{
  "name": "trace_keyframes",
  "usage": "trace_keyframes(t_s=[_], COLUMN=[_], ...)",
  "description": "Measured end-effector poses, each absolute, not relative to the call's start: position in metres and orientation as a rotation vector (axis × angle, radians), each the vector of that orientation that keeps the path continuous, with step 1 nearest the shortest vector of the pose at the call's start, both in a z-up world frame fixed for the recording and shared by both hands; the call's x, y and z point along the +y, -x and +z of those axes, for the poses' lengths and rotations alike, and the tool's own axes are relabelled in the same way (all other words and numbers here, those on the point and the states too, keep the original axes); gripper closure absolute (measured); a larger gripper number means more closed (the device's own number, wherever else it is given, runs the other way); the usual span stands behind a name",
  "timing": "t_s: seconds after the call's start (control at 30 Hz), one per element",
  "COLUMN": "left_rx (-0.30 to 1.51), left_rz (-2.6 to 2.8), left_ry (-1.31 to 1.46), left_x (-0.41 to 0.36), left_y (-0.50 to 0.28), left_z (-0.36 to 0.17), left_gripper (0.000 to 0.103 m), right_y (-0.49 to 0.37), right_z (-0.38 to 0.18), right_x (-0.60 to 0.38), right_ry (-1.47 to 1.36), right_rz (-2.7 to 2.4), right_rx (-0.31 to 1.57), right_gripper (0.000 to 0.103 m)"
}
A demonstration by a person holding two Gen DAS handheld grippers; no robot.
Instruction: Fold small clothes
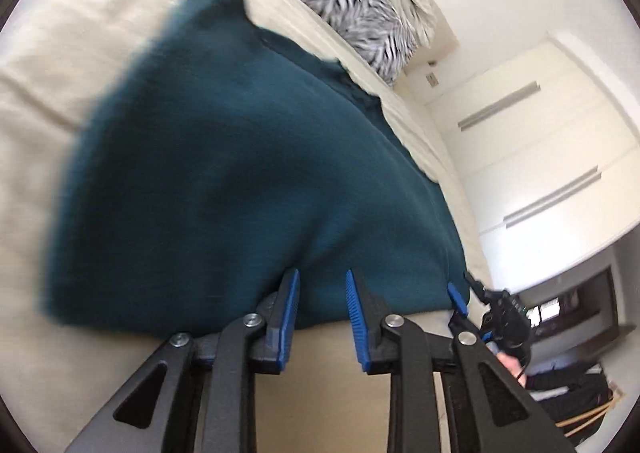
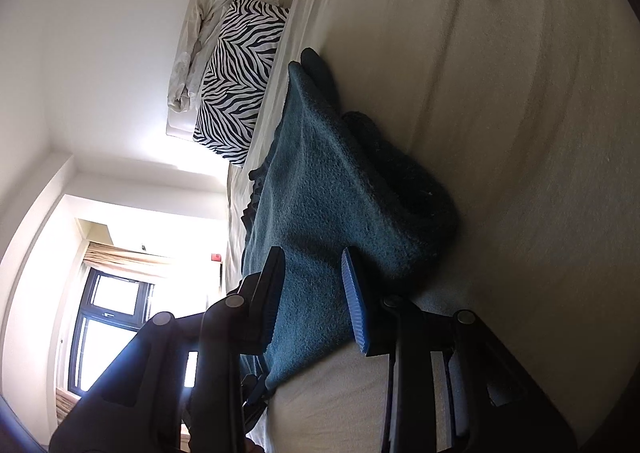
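Here a teal garment (image 1: 224, 173) lies spread on the cream bed (image 1: 60, 65), its near hem close to the bed's near edge — bare sheet lies open beyond it. The left hand-held gripper (image 1: 322, 289) points down at that hem, jaws parted, nothing pinched. The right hand-held gripper (image 2: 312, 293) clamps a raised fold of the garment's edge.

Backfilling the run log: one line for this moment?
teal fleece garment on bed; right gripper: shut on hem; left gripper: at hem, grip unclear
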State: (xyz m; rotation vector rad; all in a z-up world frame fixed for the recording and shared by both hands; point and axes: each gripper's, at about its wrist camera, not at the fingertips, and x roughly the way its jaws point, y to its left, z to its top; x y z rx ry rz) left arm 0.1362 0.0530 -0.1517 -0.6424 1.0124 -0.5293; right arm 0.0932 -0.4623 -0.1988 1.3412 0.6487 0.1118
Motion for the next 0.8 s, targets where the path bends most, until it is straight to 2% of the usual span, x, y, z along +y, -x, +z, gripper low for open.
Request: trace_keyframes(t_s=[0.17, 0.23, 0.3, 0.37, 0.4, 0.43, 0.47, 0.5, 0.63, 0.8], left_rx=[0.956, 0.929, 0.885, 0.854, 0.837, 0.828, 0.822, 0.816, 0.781, 0.8], left_rz=[-0.43, -0.396, -0.379, -0.352, -0.359, -0.366, -0.371, -0.373, -0.395, -0.366], left_ry=[0.683, 0.663, 0.61, 0.549, 0.533, 0.516, 0.491, 0.466, 0.396, 0.252], left_x=[0.108, 0.12, 0.125, 0.123, 0.117, 0.115, 0.108, 0.1, 0.077, 0.04], left_y=[-0.129, -0.126, -0.123, -0.125, -0.129, -0.133, -0.14, -0.147, -0.175, -0.229], left_z=[-0.143, -0.131, -0.116, -0.102, -0.096, -0.091, -0.087, -0.083, -0.066, -0.064], left_gripper=[0.074, 0.065, 0.051, 0.043, 0.042, 0.042, 0.042, 0.042, 0.042, 0.042], right_y=[-0.094, -0.092, -0.091, -0.093, -0.098, -0.103, -0.11, -0.119, -0.163, -0.222], right_z=[-0.198, -0.193, -0.182, -0.167, -0.159, -0.15, -0.142, -0.134, -0.117, -0.123], right_x=[-0.462, -0.461, -0.457, -0.449, -0.443, -0.437, -0.43, -0.422, -0.39, -0.352], right_ry=[-1.334, -1.323, -1.302, -1.273, -1.253, -1.234, -1.21, -1.186, -1.126, -1.083], right_rz=[0.111, 0.101, 0.087, 0.105, 0.119, 0.13, 0.141, 0.157, 0.238, 0.302], right_rx=[0.656, 0.673, 0.691, 0.697, 0.702, 0.71, 0.715, 0.719, 0.762, 0.841], right_gripper=[0.075, 0.074, 0.074, 0.071, 0.07, 0.066, 0.056, 0.055, 0.055, 0.055])
